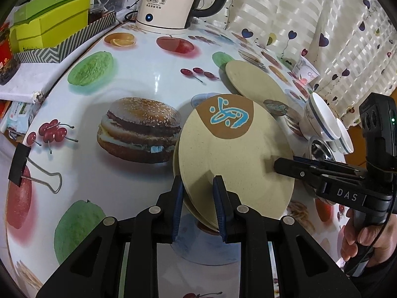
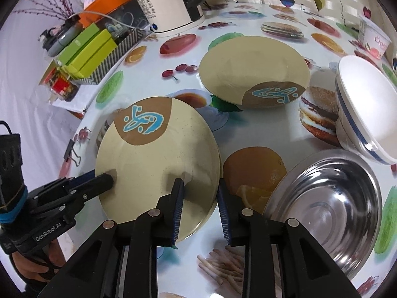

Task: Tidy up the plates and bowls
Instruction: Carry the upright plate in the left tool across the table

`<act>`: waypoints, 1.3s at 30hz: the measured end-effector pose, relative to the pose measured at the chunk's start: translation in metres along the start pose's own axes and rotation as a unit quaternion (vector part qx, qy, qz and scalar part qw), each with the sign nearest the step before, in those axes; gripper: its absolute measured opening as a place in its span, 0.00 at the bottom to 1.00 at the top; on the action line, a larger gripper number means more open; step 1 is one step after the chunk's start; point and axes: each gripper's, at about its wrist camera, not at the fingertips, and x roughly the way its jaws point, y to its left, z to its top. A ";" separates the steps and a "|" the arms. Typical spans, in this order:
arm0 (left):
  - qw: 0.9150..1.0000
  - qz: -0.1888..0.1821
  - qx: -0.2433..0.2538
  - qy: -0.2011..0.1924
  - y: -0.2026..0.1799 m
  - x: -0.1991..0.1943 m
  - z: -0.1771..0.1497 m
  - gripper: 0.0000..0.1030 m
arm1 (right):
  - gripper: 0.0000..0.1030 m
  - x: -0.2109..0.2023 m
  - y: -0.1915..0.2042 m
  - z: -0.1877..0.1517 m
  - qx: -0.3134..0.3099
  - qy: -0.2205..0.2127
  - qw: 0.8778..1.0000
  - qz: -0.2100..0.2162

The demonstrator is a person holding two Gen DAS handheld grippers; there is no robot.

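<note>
Two beige plates sit stacked on the fruit-print table (image 1: 139, 79), and both grippers meet at this stack (image 2: 158, 159). From the left wrist view, the left gripper (image 1: 198, 196) tilts steeply down, its blue-padded jaws clamped on the stack's near rim, one pad on top and one below. The right gripper (image 2: 199, 206) also points steeply down at the opposite rim; its jaws straddle that edge, one pad over the top plate, the other outside the rim with a visible gap, so they stand apart without pressing. A hand (image 1: 364, 243) wraps the right gripper's handle at the right edge of the left view. A third beige plate (image 2: 254, 72) lies farther back toward the kettle (image 2: 173, 0). Near the table's right edge, a steel bowl (image 2: 327, 208) rests just beside the stack, with white blue-rimmed bowls (image 2: 359, 109) tipped behind it.
</note>
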 end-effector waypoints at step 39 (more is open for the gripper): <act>0.999 0.024 0.016 -0.014 -0.005 0.008 0.005 0.32 | 0.27 -0.006 -0.005 0.000 -0.009 -0.030 0.999 0.008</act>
